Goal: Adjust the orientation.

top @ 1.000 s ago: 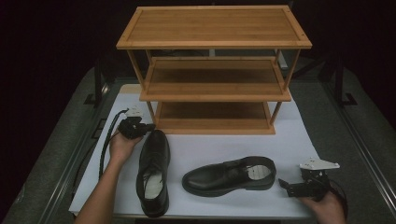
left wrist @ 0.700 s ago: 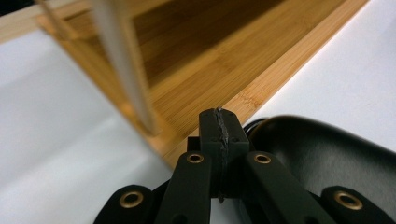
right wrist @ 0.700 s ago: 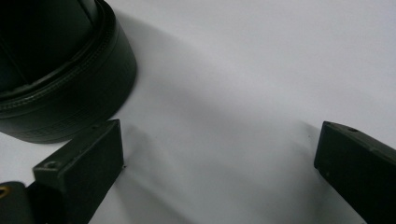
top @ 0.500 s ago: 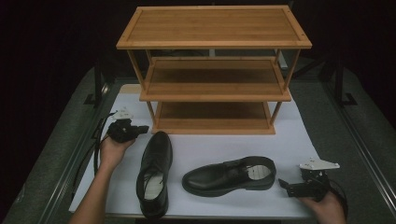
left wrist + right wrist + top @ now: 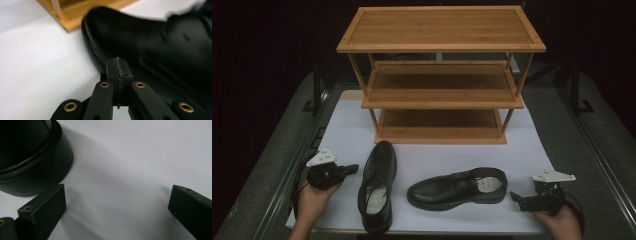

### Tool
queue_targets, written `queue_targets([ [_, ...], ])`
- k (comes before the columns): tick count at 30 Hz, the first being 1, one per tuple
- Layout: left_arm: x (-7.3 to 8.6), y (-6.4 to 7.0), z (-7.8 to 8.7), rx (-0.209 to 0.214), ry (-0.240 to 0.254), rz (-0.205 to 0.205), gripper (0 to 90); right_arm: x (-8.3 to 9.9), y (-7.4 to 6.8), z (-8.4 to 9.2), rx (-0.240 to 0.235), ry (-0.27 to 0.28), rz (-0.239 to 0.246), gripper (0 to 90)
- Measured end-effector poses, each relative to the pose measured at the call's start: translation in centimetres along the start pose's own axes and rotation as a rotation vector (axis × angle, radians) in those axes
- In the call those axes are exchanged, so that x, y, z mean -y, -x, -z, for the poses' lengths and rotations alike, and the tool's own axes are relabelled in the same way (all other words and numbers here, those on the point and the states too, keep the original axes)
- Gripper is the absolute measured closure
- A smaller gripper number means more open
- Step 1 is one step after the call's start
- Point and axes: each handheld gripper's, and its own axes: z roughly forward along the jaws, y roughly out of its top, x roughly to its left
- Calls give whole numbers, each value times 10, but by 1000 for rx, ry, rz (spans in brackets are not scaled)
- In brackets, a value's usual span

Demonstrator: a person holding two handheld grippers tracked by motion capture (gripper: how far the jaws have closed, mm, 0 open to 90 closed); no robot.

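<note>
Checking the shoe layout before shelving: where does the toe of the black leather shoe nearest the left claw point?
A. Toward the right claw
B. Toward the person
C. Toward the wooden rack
C: in the high view the black leather shoe beside the left claw lies lengthwise, its rounded toe toward the three-tier wooden rack.

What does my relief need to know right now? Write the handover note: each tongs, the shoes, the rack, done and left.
Left tongs: shut, empty, level, pointing at the left black leather lace-up shoe from its left, not touching.
Right tongs: open, empty, low over the white sheet, just behind the heel of the right black leather shoe.
Shoes: both on the sheet in front of the three-tier bamboo shoe rack; the left one points toe toward the rack, the right one lies crosswise, toe to the left.
Done: nothing shelved; all tiers look bare.
Left: probably grip each shoe and place it on the rack.
</note>
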Motion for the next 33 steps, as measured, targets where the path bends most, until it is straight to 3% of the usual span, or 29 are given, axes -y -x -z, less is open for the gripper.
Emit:
queue_targets([
  [3, 14, 8, 6, 26, -9, 24, 900, 0, 0, 0, 0, -1, -2, 10],
  [8, 29, 16, 2, 47, -79, 18, 900, 0, 0, 0, 0, -2, -2, 10],
  [11, 31, 18, -4, 73, -92, 21, 900, 0, 0, 0, -1, -3, -3, 10],
  [13, 30, 21, -8, 100, -107, 2, 900, 0, 0, 0, -1, -3, -3, 10],
  [20, 28, 24, -12, 91, -112, -8, 900, 0, 0, 0, -1, -3, -4, 10],
  [25, 26, 24, -14, 82, -108, 18, 900, 0, 0, 0, -1, -3, -4, 10],
  [28, 29, 26, -12, 102, -97, 36, 900, 0, 0, 0, 0, -3, -3, 10],
  [33, 29, 31, -10, 93, -98, 35, 900, 0, 0, 0, -1, -2, -3, 10],
])
